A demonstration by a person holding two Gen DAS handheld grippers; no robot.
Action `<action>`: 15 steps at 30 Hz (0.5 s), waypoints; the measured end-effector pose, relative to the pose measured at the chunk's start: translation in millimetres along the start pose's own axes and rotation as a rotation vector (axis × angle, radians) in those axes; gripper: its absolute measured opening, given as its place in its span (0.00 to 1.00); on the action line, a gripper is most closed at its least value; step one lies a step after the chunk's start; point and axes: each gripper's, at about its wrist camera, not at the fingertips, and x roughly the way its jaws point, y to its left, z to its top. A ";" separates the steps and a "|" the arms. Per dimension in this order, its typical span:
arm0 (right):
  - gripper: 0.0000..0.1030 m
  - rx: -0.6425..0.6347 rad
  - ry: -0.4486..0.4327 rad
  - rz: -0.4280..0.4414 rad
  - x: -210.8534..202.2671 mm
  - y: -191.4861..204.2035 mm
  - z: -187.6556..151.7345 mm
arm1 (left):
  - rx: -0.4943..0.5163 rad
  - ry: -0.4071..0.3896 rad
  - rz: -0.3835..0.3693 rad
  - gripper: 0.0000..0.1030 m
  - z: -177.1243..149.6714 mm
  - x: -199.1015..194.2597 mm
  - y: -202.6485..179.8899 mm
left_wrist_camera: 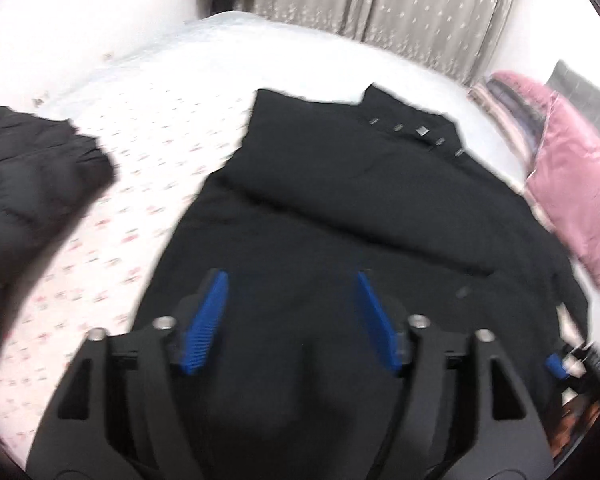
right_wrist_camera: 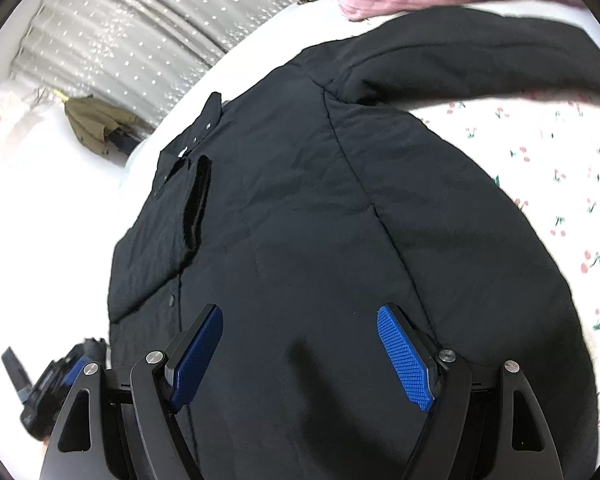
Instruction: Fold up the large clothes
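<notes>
Blue ribbed pads line both claws, and both stand spread wide with nothing between them. The left claw [left_wrist_camera: 290, 280] hangs low over the near hem of the big black padded coat [left_wrist_camera: 340, 208]; the right claw [right_wrist_camera: 300, 316] does the same from the other side, over the coat's broad back panel [right_wrist_camera: 300, 200].

That coat lies spread on the bed with the white cherry-print sheet [right_wrist_camera: 540, 168], near the foot end where I'd be standing. It looks soft and puffy, lightly quilted, with some weight to it, and the shell has a faint sheen, so I'd guess it slides a bit under a pinch. A thin edge should hold better than the thick middle: the hem corners, a cuff, or the snap-fastened front placket [right_wrist_camera: 188, 148].

One long black sleeve [right_wrist_camera: 480, 40] runs out toward the pillows, lying flat on the sheet. To my eye it wants folding across the body first.

Farther off, a second black quilted garment [left_wrist_camera: 32, 200] sits bunched to the left, well apart. A pink velvet pillow [left_wrist_camera: 572, 184] rests at the head, and grey star-patterned curtains [left_wrist_camera: 400, 4] hang behind.
</notes>
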 end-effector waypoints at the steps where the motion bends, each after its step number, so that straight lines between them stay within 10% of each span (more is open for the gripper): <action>1: 0.79 -0.010 0.000 -0.004 -0.9 0.8 0.2 | 0.014 -0.010 0.032 0.78 -8.3 2.9 1.6; 15: 0.79 0.290 -0.314 -0.074 -92.7 -156.4 40.1 | 0.105 0.089 0.061 0.86 -37.1 76.3 -7.2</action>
